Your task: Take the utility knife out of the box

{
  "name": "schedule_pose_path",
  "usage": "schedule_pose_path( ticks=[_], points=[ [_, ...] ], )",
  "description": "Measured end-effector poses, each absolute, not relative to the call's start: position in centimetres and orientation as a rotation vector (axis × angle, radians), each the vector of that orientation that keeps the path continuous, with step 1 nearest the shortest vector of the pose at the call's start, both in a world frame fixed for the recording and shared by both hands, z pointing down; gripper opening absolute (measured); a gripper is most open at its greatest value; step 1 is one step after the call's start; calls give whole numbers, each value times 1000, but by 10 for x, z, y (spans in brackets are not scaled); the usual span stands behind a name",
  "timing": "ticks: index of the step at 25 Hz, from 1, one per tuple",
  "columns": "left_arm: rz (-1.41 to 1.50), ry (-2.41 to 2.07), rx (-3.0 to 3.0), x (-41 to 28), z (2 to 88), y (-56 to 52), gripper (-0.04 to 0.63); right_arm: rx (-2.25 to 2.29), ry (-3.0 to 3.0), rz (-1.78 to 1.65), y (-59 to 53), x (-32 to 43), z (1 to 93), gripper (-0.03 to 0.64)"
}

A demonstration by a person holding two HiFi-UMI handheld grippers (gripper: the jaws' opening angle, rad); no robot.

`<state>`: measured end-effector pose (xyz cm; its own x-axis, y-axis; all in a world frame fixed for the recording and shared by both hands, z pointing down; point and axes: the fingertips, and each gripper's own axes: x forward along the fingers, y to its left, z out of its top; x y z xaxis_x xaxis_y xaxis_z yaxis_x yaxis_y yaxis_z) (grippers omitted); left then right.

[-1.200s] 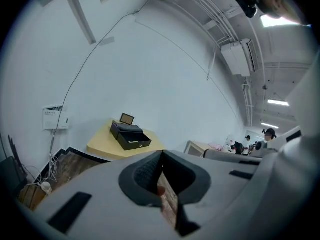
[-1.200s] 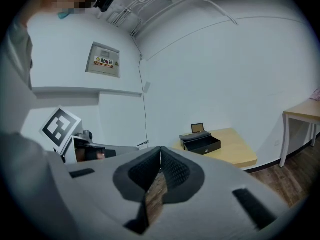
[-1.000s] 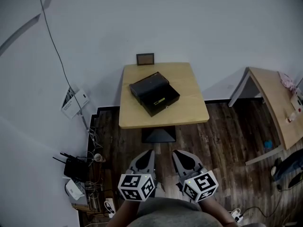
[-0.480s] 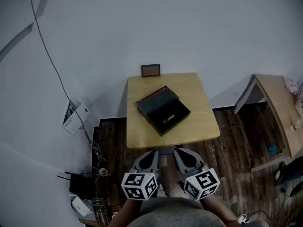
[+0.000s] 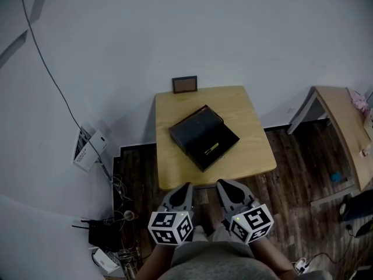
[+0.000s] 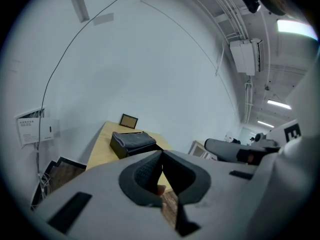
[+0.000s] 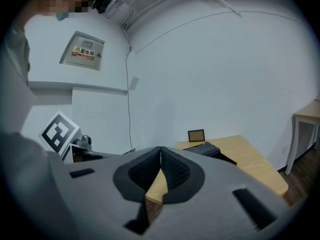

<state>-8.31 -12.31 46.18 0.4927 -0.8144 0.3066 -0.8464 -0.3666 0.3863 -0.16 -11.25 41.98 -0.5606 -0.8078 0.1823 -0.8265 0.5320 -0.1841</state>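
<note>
left tool [image 5: 185, 186]: jaws together, nothing between | right tool [image 5: 224, 184]: jaws together, empty | box [image 5: 204, 137]: dark, looks closed, on bench [image 5: 250, 150] ahead of both tools, well apart from them | utility knife: not visible, box's inside hidden | bench's near edge cut off by tools

I can read one label: 配电箱, beside a small orange mark, on the grey wall cabinet [image 7: 82, 51] in the right gripper view. Print on the black box [image 5: 204, 137] is too small for me.
</note>
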Motion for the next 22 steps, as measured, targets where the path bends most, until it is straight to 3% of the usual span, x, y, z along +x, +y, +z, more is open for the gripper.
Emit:
schedule_pose_path(
  ticks=[22],
  points=[
    [120,-1450,2134,-88,486,-212,3,1236,-2632,334,-239,21,451,0]
  ],
)
